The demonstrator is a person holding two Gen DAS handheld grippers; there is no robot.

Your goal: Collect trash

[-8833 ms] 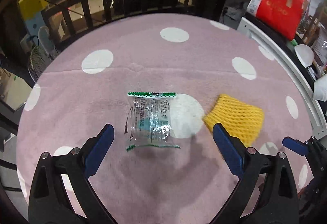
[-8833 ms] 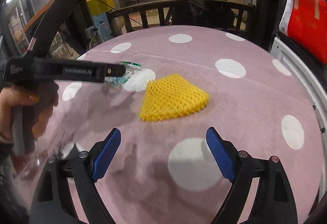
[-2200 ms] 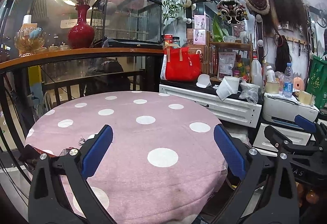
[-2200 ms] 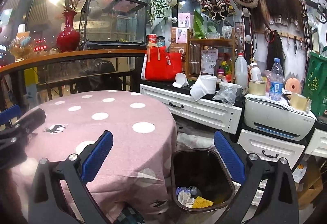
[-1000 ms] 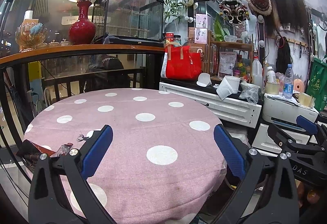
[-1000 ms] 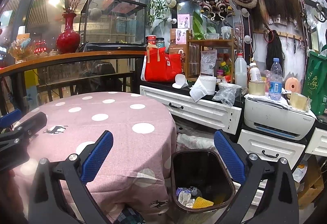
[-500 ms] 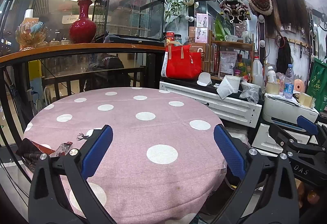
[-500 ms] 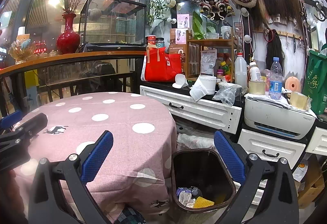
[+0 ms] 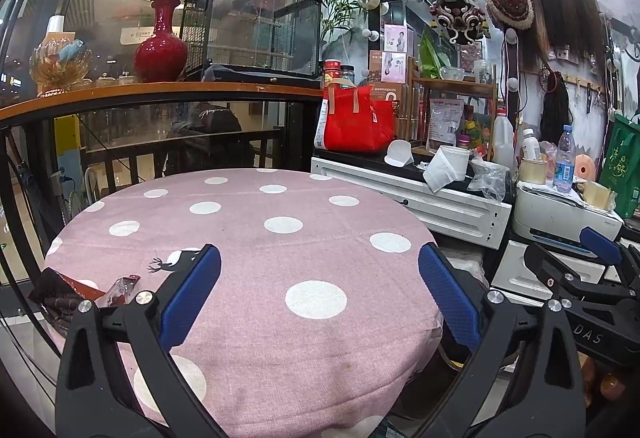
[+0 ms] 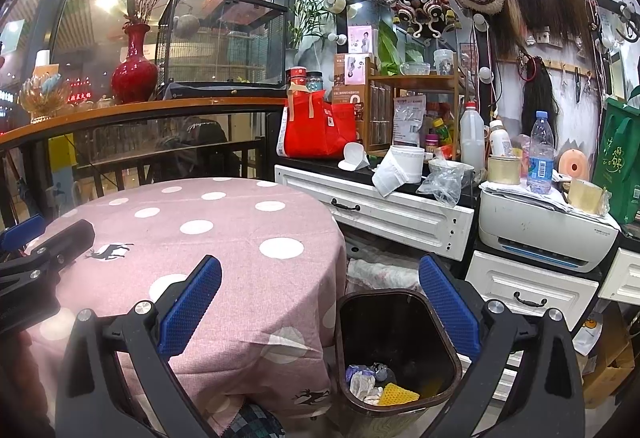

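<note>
The round table (image 9: 248, 238) with the pink dotted cloth carries some wrappers (image 9: 120, 288) at its left edge. Beside the table's right edge stands a dark trash bin (image 10: 394, 322) on the floor; a yellow foam net (image 10: 398, 393) and crumpled wrappers lie at its bottom. The left gripper (image 9: 318, 296) and the right gripper (image 10: 318, 312) both stand wide apart, holding nothing.

Red bag (image 9: 357, 119), printer (image 10: 544, 228), red vase (image 9: 160, 50) in bkgd.
</note>
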